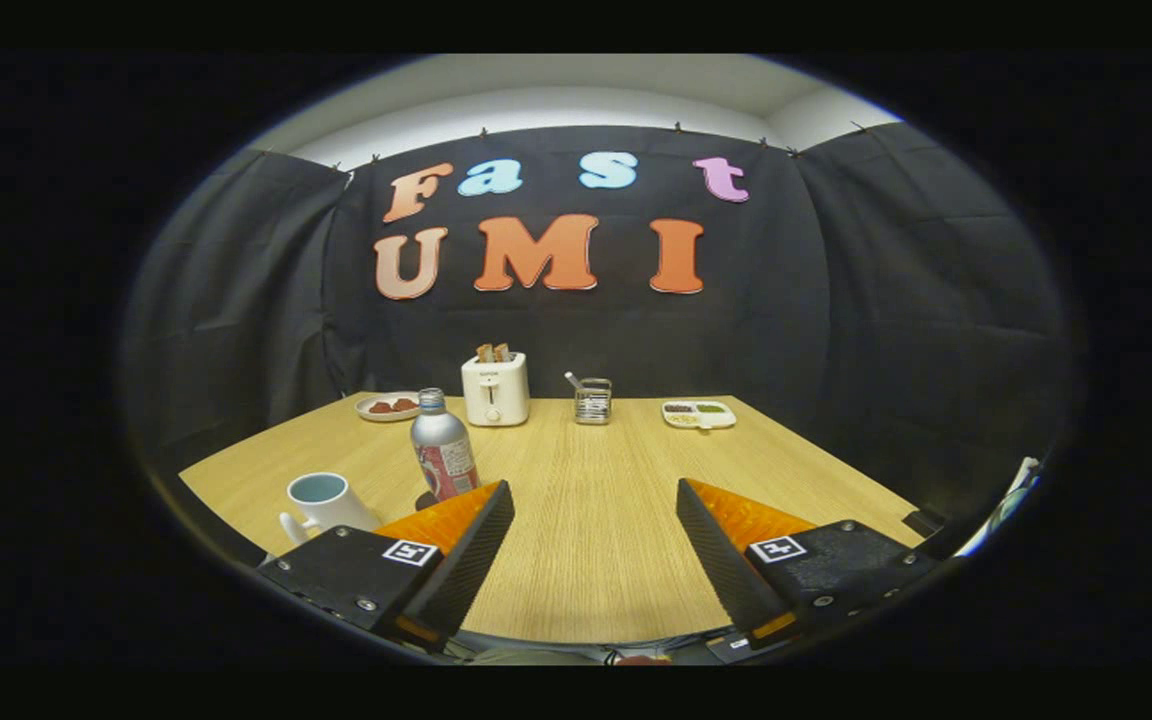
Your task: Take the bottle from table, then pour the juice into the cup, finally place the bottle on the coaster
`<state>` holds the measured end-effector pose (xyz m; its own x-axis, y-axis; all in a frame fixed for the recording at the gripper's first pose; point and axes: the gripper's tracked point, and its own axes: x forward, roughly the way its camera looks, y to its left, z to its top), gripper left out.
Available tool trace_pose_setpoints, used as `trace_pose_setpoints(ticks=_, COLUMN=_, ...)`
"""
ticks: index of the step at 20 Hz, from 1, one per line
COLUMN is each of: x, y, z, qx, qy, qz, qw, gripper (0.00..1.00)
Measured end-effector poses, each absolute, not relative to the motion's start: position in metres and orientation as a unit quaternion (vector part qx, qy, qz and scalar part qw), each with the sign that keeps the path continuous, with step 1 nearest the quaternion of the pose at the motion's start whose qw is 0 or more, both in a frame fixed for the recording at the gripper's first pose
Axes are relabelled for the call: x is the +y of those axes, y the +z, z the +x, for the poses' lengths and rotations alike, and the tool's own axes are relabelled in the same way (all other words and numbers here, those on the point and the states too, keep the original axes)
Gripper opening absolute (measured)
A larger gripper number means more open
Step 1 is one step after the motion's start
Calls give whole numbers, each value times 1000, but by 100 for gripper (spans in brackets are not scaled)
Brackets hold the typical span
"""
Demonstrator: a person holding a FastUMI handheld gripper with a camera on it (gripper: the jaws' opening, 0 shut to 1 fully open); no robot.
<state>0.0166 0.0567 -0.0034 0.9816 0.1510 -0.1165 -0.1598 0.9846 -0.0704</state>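
Observation:
A silver bottle with a red and white label stands upright on the wooden table, just beyond my left finger. Its base rests on a dark coaster, partly hidden by that finger. A white cup with a pale blue inside sits to the left of the bottle, its handle toward me. My gripper is open, with bare table between the fingers. The bottle lies outside the gap, to the left.
Along the table's far edge stand a small plate with red pieces, a white toaster with toast in it, a clear holder with a utensil, and a white divided dish.

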Motion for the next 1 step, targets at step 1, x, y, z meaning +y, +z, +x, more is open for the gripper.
trace_pose_setpoints(ticks=1, x=56, y=-4, z=17, qx=56, qy=76, qz=-42, qw=995, gripper=97)
